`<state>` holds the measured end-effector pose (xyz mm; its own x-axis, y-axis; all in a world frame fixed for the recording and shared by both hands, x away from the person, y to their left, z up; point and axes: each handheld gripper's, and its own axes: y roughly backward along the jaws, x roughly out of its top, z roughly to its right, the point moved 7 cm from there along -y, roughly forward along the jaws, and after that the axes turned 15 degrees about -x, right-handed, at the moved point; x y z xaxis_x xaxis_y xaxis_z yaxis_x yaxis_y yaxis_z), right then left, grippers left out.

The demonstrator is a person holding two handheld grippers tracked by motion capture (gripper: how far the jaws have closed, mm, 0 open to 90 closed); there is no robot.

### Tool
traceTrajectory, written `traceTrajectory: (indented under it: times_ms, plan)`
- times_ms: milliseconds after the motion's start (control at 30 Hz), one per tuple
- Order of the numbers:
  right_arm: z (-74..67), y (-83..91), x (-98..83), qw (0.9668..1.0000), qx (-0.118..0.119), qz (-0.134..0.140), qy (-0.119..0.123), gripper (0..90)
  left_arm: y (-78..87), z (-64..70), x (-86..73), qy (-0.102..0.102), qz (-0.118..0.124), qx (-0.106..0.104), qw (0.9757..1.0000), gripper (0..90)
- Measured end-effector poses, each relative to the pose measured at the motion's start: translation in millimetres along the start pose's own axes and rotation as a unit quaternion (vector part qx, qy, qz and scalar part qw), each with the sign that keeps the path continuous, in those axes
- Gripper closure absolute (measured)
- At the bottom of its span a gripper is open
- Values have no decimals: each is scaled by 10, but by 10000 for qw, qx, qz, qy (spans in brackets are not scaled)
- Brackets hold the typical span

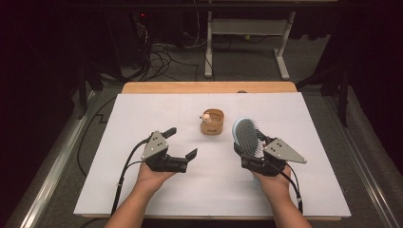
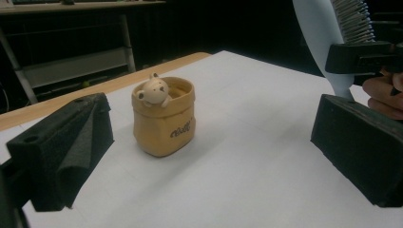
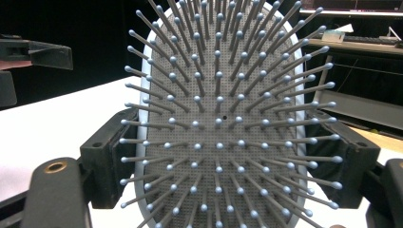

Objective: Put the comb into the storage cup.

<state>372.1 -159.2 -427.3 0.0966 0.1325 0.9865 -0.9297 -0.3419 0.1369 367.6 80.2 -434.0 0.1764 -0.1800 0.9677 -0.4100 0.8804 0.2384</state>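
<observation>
Gripping a pale blue paddle hairbrush (image 1: 247,137) in our right gripper (image 1: 253,153), we are holding it up off the white table surface (image 1: 142,190) with its oval head rising above the jaws and its grey bristle pad turned back toward us. In the right gripper view the two black jaws are pressing on the brush's left and right edges low on the head, so the brush is pinched between them — the bristles (image 3: 223,114) are pointing straight at that camera and the head is standing roughly upright. Which part of the handle is sitting below the jaws we cannot tell.

Our left gripper (image 1: 181,142) is hanging over the table well apart from the right one, its jaws spread wide with nothing between the pads. In the left gripper view those two foam-lined jaws are framing a small yellow-tan cup (image 2: 164,116), shaped like a sack with a little bear figure (image 2: 153,91) peeking over its rim and dark script on its front. The cup is standing upright on the white surface, beyond the open jaws and not touching either of them.

From the high view the cup (image 1: 212,122) is sitting near the middle of the table, farther from us than both grippers and roughly between them — just left of the raised brush head, apart from it. At the right edge of the left gripper view, the brush is showing again, clamped in the other gripper.
</observation>
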Motion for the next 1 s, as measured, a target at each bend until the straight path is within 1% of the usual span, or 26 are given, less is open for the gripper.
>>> traceTrajectory:
  times_ms: [100,200,300,467,567,667,867,1000]
  plan:
    - [-32,-15,-1,10000,8,7,46,203,-4,17,5,19,25,-39,10000,11]
    - [-77,-35,10,10000,22,36,69,203,1,37,22,-6,45,-53,10000,10]
    - [-130,-64,22,9998,45,74,162,203,5,53,38,-5,52,-69,10000,10]
    - [-233,-142,68,9996,131,141,210,203,-2,54,51,8,41,-79,10000,10]
    - [-319,-200,104,9993,214,188,244,203,-10,44,49,38,21,-82,10000,11]
    - [-406,-242,121,9989,288,236,267,203,-13,55,70,24,14,-94,10000,10]
    - [-558,-299,112,9983,388,251,366,203,-3,80,143,-27,34,-97,9999,11]
    - [-619,-311,99,9979,427,247,412,203,-3,97,176,-41,39,-120,9999,11]
